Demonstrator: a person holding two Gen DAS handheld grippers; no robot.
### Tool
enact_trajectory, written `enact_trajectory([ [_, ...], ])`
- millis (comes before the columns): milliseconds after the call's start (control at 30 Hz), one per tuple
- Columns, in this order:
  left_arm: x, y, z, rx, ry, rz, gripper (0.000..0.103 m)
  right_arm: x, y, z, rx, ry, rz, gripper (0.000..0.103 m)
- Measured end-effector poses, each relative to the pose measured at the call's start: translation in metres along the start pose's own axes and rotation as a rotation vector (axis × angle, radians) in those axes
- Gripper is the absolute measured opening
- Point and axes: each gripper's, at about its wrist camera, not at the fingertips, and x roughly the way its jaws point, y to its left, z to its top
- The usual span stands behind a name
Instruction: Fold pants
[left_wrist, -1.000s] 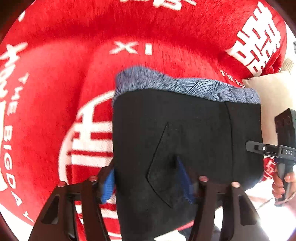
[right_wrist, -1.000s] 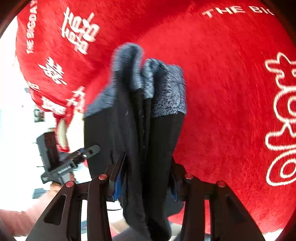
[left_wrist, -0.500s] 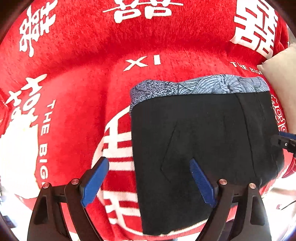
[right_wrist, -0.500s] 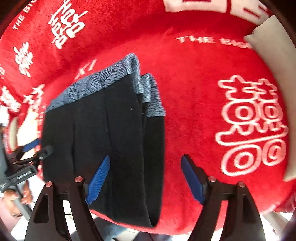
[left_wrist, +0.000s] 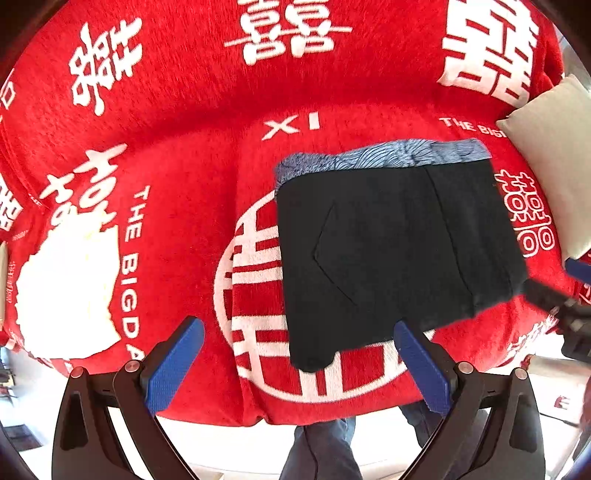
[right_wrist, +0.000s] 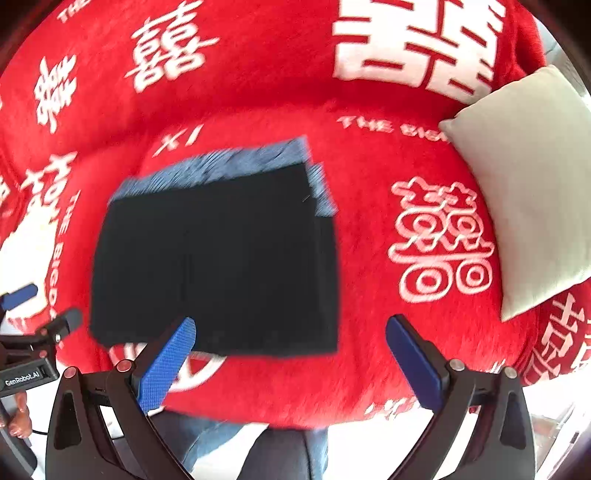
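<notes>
Both grippers are spread wide and hold nothing. The left gripper (left_wrist: 299, 363) hangs above the near edge of the red blanket (left_wrist: 184, 155), its blue pads apart, the right-hand pad just over the near edge of the pants (left_wrist: 388, 254) without, as far as I can judge, touching them. The right gripper (right_wrist: 290, 362) is likewise fully open over the near border of the pants (right_wrist: 218, 266), though that view is smeared by motion, so contact there is hard to rule out.

The pants lie as a compact black rectangle near the middle of the blanket, several layers stacked, with a blue-grey patterned waistband (left_wrist: 380, 158) showing along the far edge and a back pocket seam facing up. A pale cushion (right_wrist: 532, 188) sits well apart to the right.

By my reading the folding is essentially done: the bundle is squared, flat and released. What might remain is small, perhaps evening the far right corner, where the layers step out slightly, or pressing the stack flat.
</notes>
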Motion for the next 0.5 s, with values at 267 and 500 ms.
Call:
enact_trajectory([
  [267,-0.036,-0.007,-0.007,-0.015,0.033,-0.011,0.103,-0.031,0.024,-0.011,0.01,0.048,-0.014,0.103],
  [500,-0.053,-0.013,-0.005,-0.039,0.048,0.012,0.103,-0.051,0.027,-0.007,-0.005,0.066,-0.047,0.103],
])
